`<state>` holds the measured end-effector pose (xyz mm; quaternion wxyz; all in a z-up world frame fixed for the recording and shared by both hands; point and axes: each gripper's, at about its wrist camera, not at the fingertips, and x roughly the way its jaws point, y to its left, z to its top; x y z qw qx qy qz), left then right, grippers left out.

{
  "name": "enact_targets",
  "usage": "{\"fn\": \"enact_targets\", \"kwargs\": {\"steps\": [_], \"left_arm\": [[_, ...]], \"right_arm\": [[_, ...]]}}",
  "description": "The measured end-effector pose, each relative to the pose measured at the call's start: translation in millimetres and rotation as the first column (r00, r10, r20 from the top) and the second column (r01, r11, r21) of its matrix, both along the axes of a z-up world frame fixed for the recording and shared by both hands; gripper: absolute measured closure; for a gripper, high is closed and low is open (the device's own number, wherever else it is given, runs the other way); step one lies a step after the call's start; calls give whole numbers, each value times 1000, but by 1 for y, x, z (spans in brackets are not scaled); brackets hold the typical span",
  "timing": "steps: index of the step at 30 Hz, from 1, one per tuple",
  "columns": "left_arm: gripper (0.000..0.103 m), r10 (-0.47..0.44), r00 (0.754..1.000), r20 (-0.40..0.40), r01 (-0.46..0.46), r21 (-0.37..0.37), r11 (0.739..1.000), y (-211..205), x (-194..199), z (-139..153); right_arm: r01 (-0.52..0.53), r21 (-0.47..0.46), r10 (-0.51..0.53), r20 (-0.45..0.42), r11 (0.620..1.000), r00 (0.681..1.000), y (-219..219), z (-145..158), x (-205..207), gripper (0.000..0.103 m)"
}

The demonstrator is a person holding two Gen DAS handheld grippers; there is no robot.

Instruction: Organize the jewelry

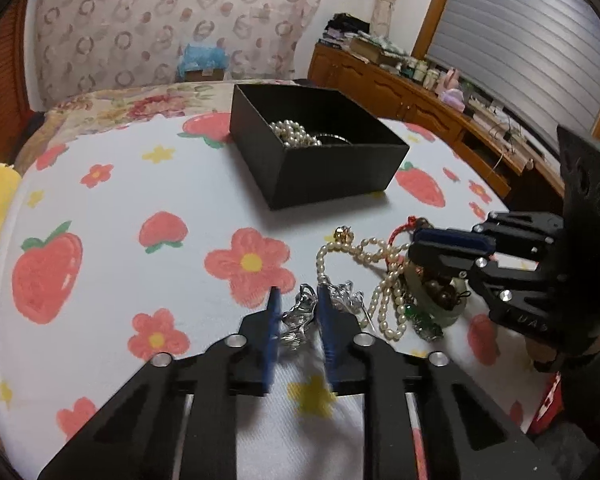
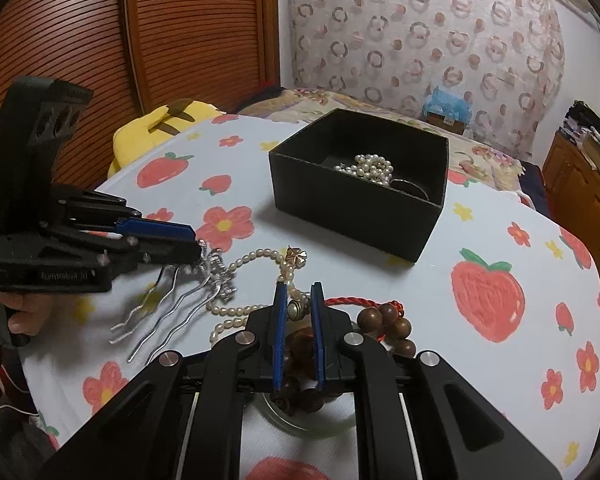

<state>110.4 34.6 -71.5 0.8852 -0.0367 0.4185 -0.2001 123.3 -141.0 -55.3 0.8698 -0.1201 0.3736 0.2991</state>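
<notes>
A black open box (image 1: 332, 168) (image 2: 352, 204) on the strawberry-print cloth holds a pearl string (image 1: 294, 133) (image 2: 374, 168). In front of it lies a heap of jewelry: a pearl necklace (image 1: 360, 252) (image 2: 256, 258), wooden beads on a red cord (image 2: 392, 320), a pale jade bangle (image 1: 436, 312). My left gripper (image 1: 298, 300) (image 2: 198, 246) is shut on a silver hairpin (image 1: 300, 316) (image 2: 180, 304), whose prongs hang down. My right gripper (image 2: 300, 292) (image 1: 414, 248) is narrowly closed around the wooden beads in the heap; I cannot tell whether it grips them.
A yellow plush (image 2: 160, 124) lies at the cloth's left edge. A wooden cabinet (image 1: 420, 100) with clutter runs along the right wall. A floral quilt (image 1: 148, 104) lies behind the box.
</notes>
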Motion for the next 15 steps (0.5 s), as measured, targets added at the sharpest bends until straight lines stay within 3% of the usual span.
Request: {"fn": "enact_targets", "kwargs": {"steps": [4,15], "left_arm": [[101,10,1000,22,-10,-5,1000,2,-5,5],[103,41,993,113,-40,-12,999,1,-18,31]], "right_arm": [[-2,2,2,-2,1000,1000,0,0,0,90],[-5,7,5,-1,1000,1000,0,0,-2,90]]}}
